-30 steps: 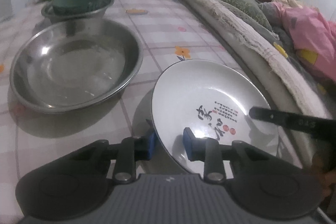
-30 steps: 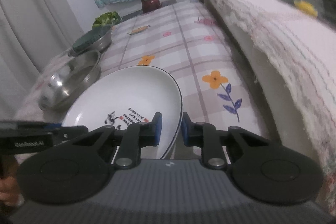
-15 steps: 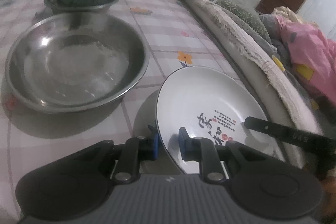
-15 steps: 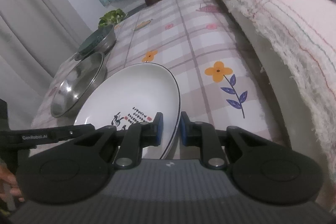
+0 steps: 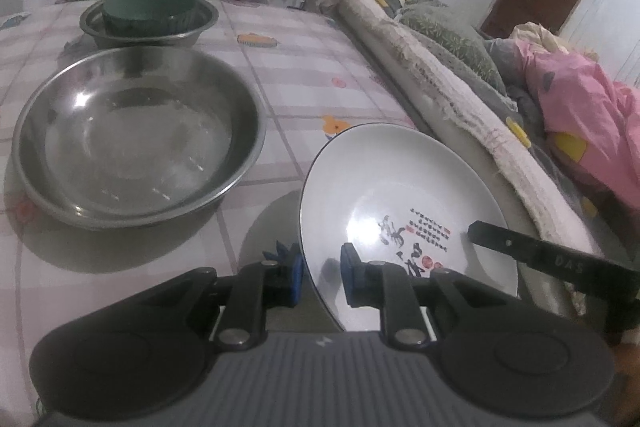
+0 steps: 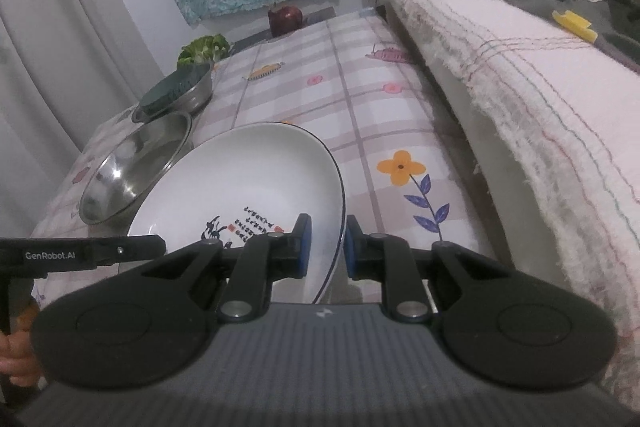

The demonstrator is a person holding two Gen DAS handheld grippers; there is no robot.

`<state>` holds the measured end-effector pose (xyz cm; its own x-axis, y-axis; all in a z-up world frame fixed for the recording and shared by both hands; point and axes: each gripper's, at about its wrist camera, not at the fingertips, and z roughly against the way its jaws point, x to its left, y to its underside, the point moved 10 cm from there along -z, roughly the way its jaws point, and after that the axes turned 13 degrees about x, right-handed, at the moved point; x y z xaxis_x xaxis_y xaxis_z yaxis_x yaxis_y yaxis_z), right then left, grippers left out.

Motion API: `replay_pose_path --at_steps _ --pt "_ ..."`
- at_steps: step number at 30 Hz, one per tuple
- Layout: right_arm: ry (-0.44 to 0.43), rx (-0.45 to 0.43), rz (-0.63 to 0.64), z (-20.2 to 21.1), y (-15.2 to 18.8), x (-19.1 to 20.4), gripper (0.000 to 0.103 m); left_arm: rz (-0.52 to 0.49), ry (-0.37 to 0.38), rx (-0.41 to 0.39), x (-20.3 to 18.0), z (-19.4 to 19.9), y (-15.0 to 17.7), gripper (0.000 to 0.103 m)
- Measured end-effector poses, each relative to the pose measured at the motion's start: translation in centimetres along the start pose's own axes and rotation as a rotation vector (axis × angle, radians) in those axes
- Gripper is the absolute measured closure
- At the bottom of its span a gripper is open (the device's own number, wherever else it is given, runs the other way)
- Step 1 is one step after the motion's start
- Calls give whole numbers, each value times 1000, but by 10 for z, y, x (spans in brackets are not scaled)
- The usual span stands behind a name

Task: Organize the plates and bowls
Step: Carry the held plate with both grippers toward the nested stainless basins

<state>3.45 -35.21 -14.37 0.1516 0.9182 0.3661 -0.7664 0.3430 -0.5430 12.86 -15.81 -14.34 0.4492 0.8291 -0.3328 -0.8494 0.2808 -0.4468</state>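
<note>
Both grippers pinch the white plate by opposite rims: the left gripper and right gripper apparently hold it tilted above the tablecloth (beside the large steel bowl).

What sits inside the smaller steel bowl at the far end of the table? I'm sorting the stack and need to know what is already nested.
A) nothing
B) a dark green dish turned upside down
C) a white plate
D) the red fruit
B: in the left wrist view a dark green dish rests, seemingly bottom up, inside the smaller steel bowl.
</note>
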Motion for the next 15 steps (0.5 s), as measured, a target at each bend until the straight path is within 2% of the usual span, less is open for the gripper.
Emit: replay_pose_path --at_steps 9,15 --pt "-15 -17 11 8 -21 19 87 39 -8 -62 8 26 -16 84" --pt "-57 -14 26 -1 -43 48 87 85 -28 -100 34 46 -29 84"
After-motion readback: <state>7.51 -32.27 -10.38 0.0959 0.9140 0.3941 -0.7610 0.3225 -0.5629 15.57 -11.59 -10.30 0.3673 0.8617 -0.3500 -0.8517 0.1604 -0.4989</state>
